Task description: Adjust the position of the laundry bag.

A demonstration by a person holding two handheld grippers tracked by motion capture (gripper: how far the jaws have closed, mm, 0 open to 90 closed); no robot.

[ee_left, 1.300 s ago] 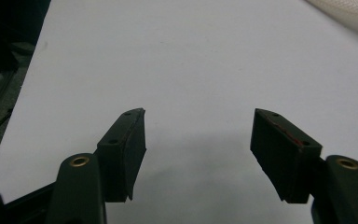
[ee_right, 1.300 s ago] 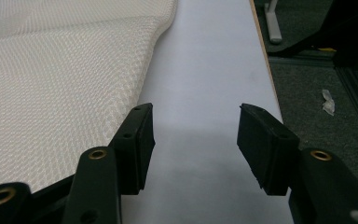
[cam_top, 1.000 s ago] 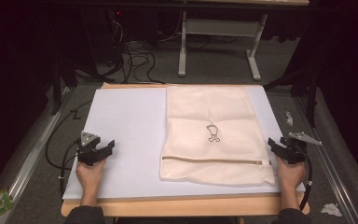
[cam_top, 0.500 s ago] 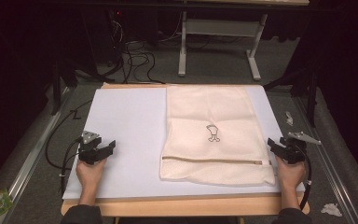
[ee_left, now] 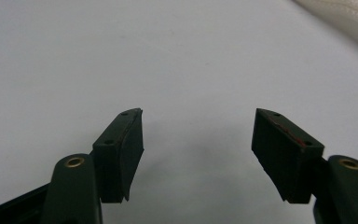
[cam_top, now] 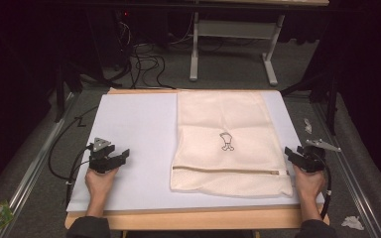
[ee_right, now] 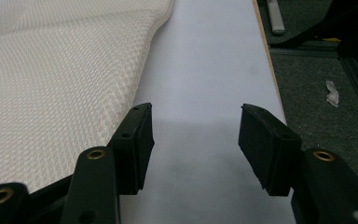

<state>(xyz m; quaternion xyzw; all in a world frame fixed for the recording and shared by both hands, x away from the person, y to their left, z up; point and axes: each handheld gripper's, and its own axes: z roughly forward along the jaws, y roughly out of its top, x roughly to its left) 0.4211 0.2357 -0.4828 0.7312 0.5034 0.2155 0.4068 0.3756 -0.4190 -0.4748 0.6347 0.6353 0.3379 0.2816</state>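
From where I sit, the mesh laundry bag lies flat on the right half of the white tabletop, long axis running away from me, zipper across its near end. My right tool sits just beside the bag's near right corner, jaws released, having just narrowed slightly with nothing between them. My left tool, released too, rests well apart. The weave looks soft and netted.

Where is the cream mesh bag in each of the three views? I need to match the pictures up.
High view: the mesh bag lies flat on the right half of the white board.
Left gripper view: one corner of it sits at the top right edge.
Right gripper view: it covers the left side, beside the left jaw.
Shared landmark: the white board under the bag.
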